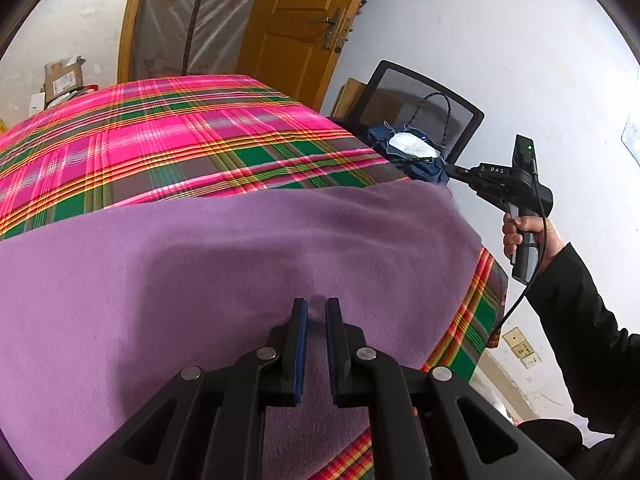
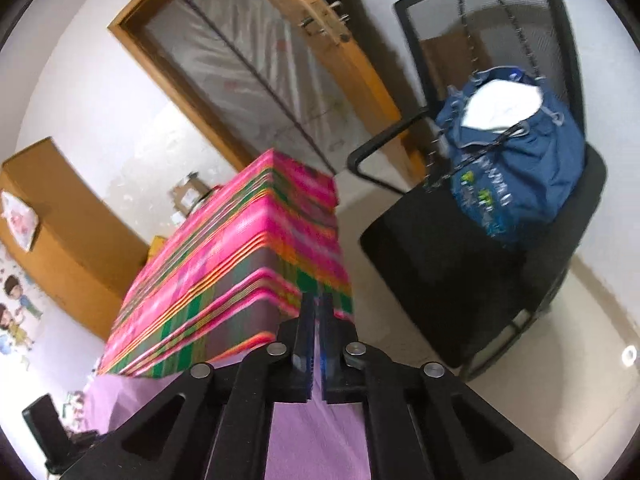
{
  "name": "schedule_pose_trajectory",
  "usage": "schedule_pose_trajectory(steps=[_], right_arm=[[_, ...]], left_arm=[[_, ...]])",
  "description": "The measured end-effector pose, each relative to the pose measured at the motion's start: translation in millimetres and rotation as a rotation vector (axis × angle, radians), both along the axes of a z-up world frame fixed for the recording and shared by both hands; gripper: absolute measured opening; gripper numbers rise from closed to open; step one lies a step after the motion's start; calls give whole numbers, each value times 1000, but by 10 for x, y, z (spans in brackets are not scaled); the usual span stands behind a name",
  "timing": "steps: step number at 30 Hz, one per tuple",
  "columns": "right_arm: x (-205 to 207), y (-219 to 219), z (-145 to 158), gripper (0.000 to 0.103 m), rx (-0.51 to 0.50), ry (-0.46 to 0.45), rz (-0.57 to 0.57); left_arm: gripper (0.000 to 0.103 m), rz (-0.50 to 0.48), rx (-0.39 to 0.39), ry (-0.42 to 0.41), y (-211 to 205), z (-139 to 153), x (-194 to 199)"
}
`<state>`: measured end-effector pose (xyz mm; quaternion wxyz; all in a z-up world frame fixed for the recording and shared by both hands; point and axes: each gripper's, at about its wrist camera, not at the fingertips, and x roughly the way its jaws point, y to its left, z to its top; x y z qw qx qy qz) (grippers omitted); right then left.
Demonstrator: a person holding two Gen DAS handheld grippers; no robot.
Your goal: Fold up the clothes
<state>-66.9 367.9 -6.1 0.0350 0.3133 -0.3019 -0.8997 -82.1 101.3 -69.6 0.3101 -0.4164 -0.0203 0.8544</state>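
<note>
I have the purple cloth spread over the plaid-covered desk, filling the lower half of the left wrist view, its near edge running off the desk toward me; the plaid cover shows bare across the upper left of that frame and as a strip at lower right. In the right wrist view the cloth lies at the bottom of the frame under the tool, with the black chair and the blue bag at the right.

The left gripper has its jaws nearly together, pinching a small ridge of purple fabric; my worry there is that so thin a pinch slips out as I lift. The right gripper has its jaws together, and I think cloth runs between them, though I cannot tell how deep the bite is; the frame is blurred, so a fast pull could drag the whole cloth, or the plaid cover with it, off the desk corner and spoil the fold.
</note>
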Motion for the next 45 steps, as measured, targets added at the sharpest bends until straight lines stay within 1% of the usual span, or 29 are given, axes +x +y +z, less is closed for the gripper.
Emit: schedule_pose_trajectory(steps=[1,3,4,5,7,8,9,13,15,16,17,18,20,22,25,27,29,31,32,34,38,39,41,43,45], right_arm=[[-11,43,-30,2,-5,-12,-17],[-17,95,-102,5,-17,-55,-31],[-8,98,-126,6,-34,-58,-17],[5,94,-145,10,-56,-53,3],[37,50,-161,20,-65,-46,46],[41,20,-175,34,-72,-42,72],[34,-2,-195,37,-83,-43,93],[-62,-74,-305,38,-131,-65,151],[-100,-109,-356,39,-134,-83,163],[-116,-127,-379,36,-133,-91,167],[-132,-145,-402,20,-132,-100,171],[-131,-168,-394,14,-117,-97,173],[-92,-206,-324,9,-83,-67,169],[-51,-224,-224,8,-51,-33,158],[-11,-173,-30,8,-36,32,135],[-35,-176,-46,8,-24,17,130],[-63,-184,-84,8,-10,-5,124],[-91,-193,-122,9,5,-27,117],[-120,-194,-192,9,-3,-62,118],[-148,-176,-306,15,-27,-119,108],[47,-61,-225,18,1,-117,0],[126,-68,-167,19,8,-98,-6],[291,-159,-38,19,23,-52,20],[436,-339,71,19,41,-11,85],[515,-596,109,19,74,0,166]], left_arm=[[8,0,-5,-3,11,-13,-6],[8,-2,-9,-7,22,-30,-8],[8,-3,-10,-7,25,-34,-8],[9,-4,-11,-8,28,-37,-8],[8,-4,-11,-12,37,-50,-17],[9,-5,-12,-14,43,-56,-21],[8,-6,-13,-14,50,-59,-23],[9,-7,-15,-13,59,-54,-20],[8,-6,-14,-14,54,-53,-15],[9,-5,-15,-14,54,-51,-15],[8,-4,-16,-14,54,-46,-17],[8,-5,-18,-12,58,-43,-19],[9,-6,-23,-9,67,-36,-23],[9,-11,-31,1,86,-14,-35],[8,-17,-32,19,115,18,-70],[9,-20,-34,27,135,15,-102],[9,-15,-44,13,149,-42,-152],[8,-18,-40,17,147,-50,-156],[9,-17,-40,17,146,-48,-154],[9,-16,-40,16,135,-31,-133],[9,-20,-24,18,109,28,-67],[9,-23,-16,20,104,48,-43],[9,-39,-4,22,116,72,0],[9,-62,3,26,153,83,46],[9,-87,1,26,212,70,91]])
